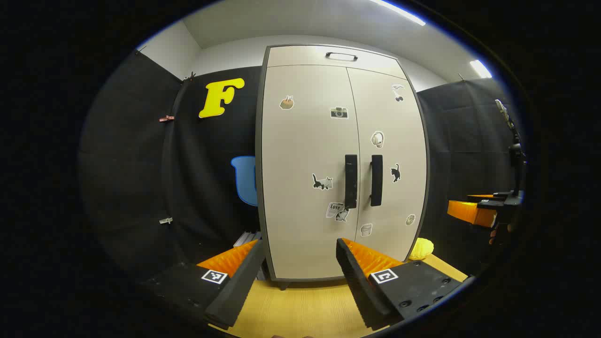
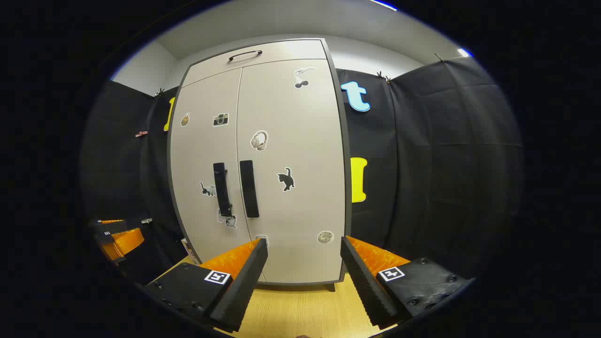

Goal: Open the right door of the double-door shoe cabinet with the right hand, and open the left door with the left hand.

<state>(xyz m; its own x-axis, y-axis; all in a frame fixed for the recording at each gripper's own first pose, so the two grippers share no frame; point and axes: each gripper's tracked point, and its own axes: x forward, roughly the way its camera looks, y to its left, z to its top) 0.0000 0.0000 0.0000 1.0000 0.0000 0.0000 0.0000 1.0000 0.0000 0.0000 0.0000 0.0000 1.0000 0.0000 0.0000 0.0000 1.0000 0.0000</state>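
Observation:
A beige double-door shoe cabinet point(image 1: 305, 188) point(image 2: 286, 211) stands upright on a wooden table, both doors flush and closed. Two black vertical handles sit side by side at the centre seam: the left door's handle point(image 1: 350, 181) point(image 2: 222, 189) and the right door's handle point(image 1: 376, 180) point(image 2: 249, 188). My left gripper point(image 1: 298, 256) is open, well short of the cabinet front and below the handles. My right gripper point(image 2: 304, 253) is open too, held back from the right door. In the left gripper view the right gripper point(image 1: 474, 212) also shows far right; in the right gripper view the left gripper point(image 2: 119, 237) shows far left.
The wooden table point(image 1: 305, 305) point(image 2: 300, 310) runs in front of the cabinet. A yellow object point(image 1: 421, 249) lies by the cabinet's right foot. Another handle point(image 1: 341, 56) sits on the cabinet's top panel. Black cloth walls close in on both sides.

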